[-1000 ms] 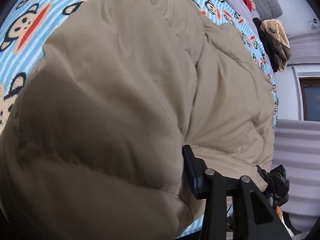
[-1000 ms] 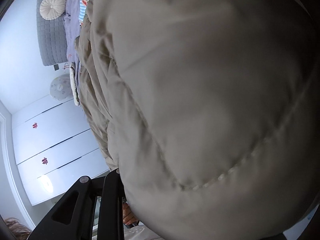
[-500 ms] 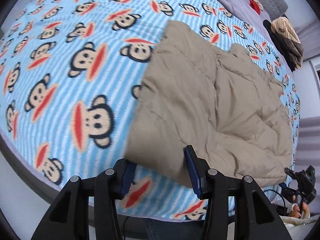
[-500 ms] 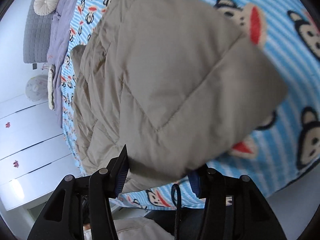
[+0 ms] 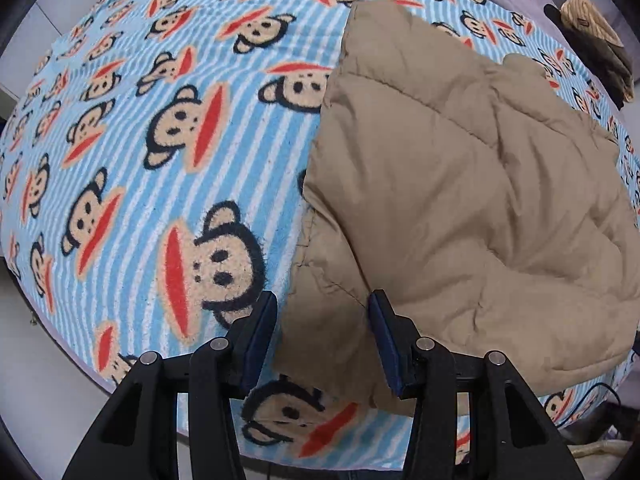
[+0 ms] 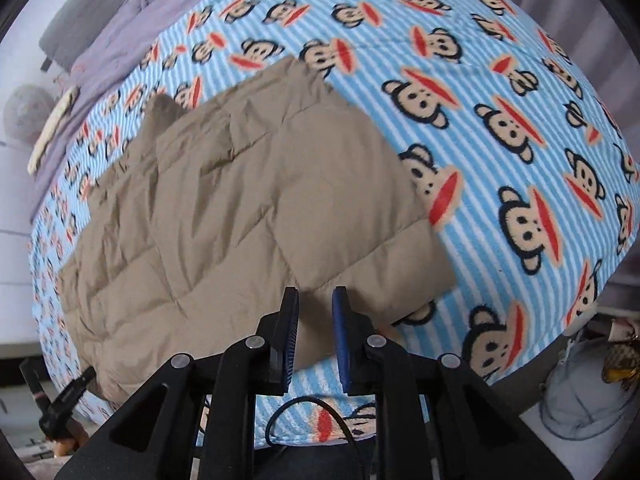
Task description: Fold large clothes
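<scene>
A tan quilted puffer garment point(image 5: 460, 184) lies folded on a bed covered by a blue striped monkey-print blanket point(image 5: 168, 152). My left gripper point(image 5: 322, 332) is open, its blue pads either side of the garment's near left corner, above it and not gripping. In the right wrist view the same garment point(image 6: 240, 216) lies flat on the blanket point(image 6: 500, 128). My right gripper point(image 6: 316, 328) is open with a narrow gap, empty, just over the garment's near edge.
A striped beige and dark bundle of clothes point(image 5: 596, 36) lies at the far right of the bed. A grey headboard and lilac pillows point(image 6: 112, 28) are at the far end. A black cable point(image 6: 308, 416) hangs below the bed's near edge.
Both grippers have let go of the garment and drawn back toward the bed's near edge. The garment, lifted close to the cameras a second ago, now lies flat on the blanket.
</scene>
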The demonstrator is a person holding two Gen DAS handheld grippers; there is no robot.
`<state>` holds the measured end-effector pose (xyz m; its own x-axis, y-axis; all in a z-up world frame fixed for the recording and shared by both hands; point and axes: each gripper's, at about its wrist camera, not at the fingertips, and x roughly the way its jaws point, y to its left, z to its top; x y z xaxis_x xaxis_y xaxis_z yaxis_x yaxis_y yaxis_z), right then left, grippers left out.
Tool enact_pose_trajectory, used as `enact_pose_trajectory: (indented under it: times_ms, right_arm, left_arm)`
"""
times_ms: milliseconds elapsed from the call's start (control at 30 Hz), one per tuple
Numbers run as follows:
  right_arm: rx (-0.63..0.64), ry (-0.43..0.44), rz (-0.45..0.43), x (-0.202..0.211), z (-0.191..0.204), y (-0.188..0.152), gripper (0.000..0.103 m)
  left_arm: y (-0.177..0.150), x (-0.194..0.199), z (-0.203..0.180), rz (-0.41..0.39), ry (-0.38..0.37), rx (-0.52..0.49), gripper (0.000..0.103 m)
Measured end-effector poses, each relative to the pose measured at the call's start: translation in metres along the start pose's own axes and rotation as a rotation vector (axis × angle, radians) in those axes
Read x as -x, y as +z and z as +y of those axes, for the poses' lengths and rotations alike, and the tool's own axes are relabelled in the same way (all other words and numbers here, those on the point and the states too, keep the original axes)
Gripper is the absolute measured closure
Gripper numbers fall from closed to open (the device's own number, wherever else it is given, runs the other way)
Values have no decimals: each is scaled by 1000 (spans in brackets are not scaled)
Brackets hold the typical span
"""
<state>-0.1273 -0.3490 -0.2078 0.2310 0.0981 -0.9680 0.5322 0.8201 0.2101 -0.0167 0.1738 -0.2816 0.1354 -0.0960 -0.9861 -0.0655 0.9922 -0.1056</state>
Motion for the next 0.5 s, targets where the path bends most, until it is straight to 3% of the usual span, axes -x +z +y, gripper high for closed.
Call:
enact_pose_trajectory:
  times_ms: [67,167,267,400,433,467,500]
  right_arm:
    - [35,-50,30,-18,4,-9,84]
    - [1,-61,71,-39,-7,-11,84]
    - [-43,-57,78,-44,-14,-10,84]
    - [-55,-113,75,-40,-6,-9,84]
    - [-61,-124,69,-38,-4,-9,84]
    - [-65,-128,62,-33,0,-10,84]
    - [-66,-130,53,-28,5,-11,84]
  left_arm:
    - [5,-2,9,15,-28,27,49]
    - [13,14,21,-15,0,8,45]
    - [22,29,34,-31,-41,8,45]
    - [35,30,44,-16,-66,25,45]
    - [36,28,40,-15,-64,24,34]
    - [38,27,38,-23,-57,20,14]
    - [39,27,35,-38,-54,15,7]
